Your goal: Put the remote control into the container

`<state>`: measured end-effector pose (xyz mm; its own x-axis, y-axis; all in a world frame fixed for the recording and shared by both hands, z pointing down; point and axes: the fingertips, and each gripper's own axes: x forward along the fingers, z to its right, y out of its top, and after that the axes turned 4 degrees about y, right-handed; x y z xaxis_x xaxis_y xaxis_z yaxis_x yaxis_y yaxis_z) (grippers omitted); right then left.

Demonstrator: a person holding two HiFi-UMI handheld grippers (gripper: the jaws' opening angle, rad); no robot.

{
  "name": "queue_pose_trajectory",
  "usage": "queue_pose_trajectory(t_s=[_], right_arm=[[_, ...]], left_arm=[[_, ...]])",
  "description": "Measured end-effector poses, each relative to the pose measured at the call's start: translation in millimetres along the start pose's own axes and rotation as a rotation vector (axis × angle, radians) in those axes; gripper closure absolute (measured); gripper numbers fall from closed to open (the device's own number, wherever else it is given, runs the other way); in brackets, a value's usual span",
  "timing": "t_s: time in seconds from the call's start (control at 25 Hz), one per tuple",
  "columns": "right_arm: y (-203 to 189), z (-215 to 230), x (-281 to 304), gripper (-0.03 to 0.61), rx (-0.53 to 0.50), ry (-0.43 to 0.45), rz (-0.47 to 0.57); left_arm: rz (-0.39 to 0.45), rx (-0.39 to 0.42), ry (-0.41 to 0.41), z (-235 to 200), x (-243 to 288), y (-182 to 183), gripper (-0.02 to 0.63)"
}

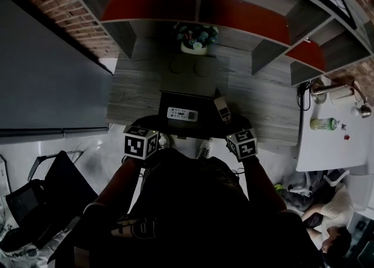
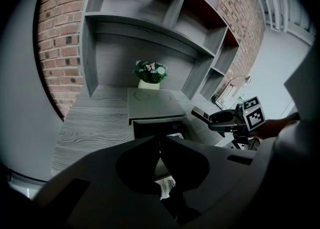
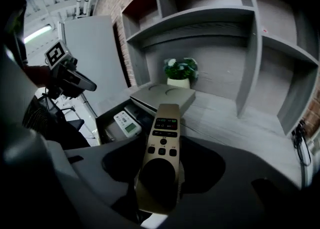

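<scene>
A dark open container (image 1: 178,104) stands at the desk's front edge with a white remote (image 1: 182,113) lying inside it. My right gripper (image 1: 230,125) is shut on a beige remote control (image 1: 222,109), held over the container's right end. In the right gripper view that remote control (image 3: 163,138) sticks out forward between the jaws of my right gripper (image 3: 160,175), above the container (image 3: 114,125) and the white remote (image 3: 126,124). My left gripper (image 1: 151,130) hovers at the container's left front, its jaws of the left gripper (image 2: 159,142) shut and empty.
A flat grey lid or board (image 1: 187,68) lies behind the container, with a potted plant (image 1: 196,37) at the back under the shelves (image 1: 198,3). A white table (image 1: 327,144) with a bottle (image 1: 323,123) stands right. A chair (image 1: 41,196) stands lower left, and a seated person (image 1: 330,214) is lower right.
</scene>
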<state>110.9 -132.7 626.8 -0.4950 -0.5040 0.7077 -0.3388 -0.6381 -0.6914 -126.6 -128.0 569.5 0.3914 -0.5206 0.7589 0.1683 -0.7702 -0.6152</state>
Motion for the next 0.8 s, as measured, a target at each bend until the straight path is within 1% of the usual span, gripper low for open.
queue_pose_trajectory(t_s=[0.12,0.2,0.28,0.4,0.48,0.6,0.72,0.8], right_arm=[[20,-43,15,0.364,-0.152,0.116,-0.028],[23,-73,29,0.364,-0.280,0.207,-0.066],[18,-102,43,0.364,-0.404,0.294,-0.125],[12,-140,57,0.363,-0.544,0.404,-0.240],[6,-152,69,0.363,-0.622,0.445,-0.302],[0,-160,87,0.362,-0.710,0.478,-0.351],[-2,-165,96,0.362,-0.752,0.493,-0.401],[-5,-168,100,0.362,-0.763,0.507,-0.439]], left_arm=[[0.021,-0.013,-0.006,-10,-6,1,0.607],[0.029,-0.024,-0.005,-17,-11,2,0.607],[0.038,-0.035,-0.004,-25,-18,1,0.607],[0.049,-0.071,-0.016,-36,-29,-3,0.607],[0.047,-0.101,-0.010,-47,-35,-10,0.607],[0.058,-0.117,0.004,-62,-44,-12,0.606],[0.074,-0.141,0.006,-74,-50,-11,0.607],[0.085,-0.164,-0.011,-80,-53,-9,0.607]])
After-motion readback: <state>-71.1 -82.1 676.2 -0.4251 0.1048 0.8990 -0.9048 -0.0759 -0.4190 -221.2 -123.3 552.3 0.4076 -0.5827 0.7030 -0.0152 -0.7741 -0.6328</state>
